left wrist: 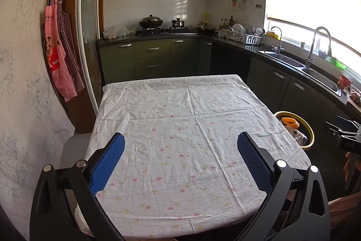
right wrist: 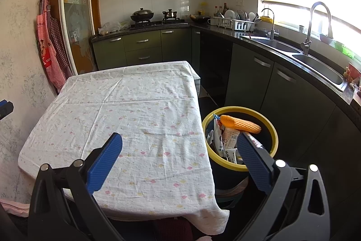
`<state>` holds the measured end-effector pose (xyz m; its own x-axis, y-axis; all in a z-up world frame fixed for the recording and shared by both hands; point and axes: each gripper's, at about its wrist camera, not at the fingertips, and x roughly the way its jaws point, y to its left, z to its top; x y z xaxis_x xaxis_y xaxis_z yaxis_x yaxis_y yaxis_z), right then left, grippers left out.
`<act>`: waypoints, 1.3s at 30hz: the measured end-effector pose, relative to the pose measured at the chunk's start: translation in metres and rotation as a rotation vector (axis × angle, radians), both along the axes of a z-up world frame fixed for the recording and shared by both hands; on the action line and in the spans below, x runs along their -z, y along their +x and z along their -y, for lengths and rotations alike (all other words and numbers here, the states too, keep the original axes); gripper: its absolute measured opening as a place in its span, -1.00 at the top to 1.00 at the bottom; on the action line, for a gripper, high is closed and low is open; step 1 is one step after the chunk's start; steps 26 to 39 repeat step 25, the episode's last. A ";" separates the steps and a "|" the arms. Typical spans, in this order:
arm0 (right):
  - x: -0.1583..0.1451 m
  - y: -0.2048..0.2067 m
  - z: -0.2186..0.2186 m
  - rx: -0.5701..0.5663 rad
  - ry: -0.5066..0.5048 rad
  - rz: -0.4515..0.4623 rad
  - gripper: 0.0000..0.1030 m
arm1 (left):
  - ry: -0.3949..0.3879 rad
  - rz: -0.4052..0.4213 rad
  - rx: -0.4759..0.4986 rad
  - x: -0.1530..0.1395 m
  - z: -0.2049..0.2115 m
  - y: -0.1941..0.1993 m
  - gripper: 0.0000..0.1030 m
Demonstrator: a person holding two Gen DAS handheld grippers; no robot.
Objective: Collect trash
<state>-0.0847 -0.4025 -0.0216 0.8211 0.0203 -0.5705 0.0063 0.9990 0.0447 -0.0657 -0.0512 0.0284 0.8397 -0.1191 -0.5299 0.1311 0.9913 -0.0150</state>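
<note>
Right wrist view: we see both grippers spread and empty (right gripper (right wrist: 179,141), left gripper (left wrist: 180,143)); the tabletop (right wrist: 126,105) beside the bin (right wrist: 240,167) looks bare, so collection seems finished.

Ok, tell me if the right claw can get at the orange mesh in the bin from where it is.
Probably yes. The right claw is open and empty, and the orange mesh lies on top of the wrappers in the yellow-rimmed bin, whose mouth is uncovered beside the table.
</note>
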 end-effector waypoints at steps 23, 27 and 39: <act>0.009 0.018 -0.001 0.003 -0.009 -0.034 -0.88 | 0.005 -0.098 -0.010 0.023 -0.007 0.039 -0.91; 0.009 0.033 -0.007 -0.014 -0.031 -0.045 -0.88 | 0.010 -0.135 -0.022 0.033 -0.015 0.060 -0.91; 0.009 0.033 -0.007 -0.014 -0.031 -0.045 -0.88 | 0.010 -0.135 -0.022 0.033 -0.015 0.060 -0.91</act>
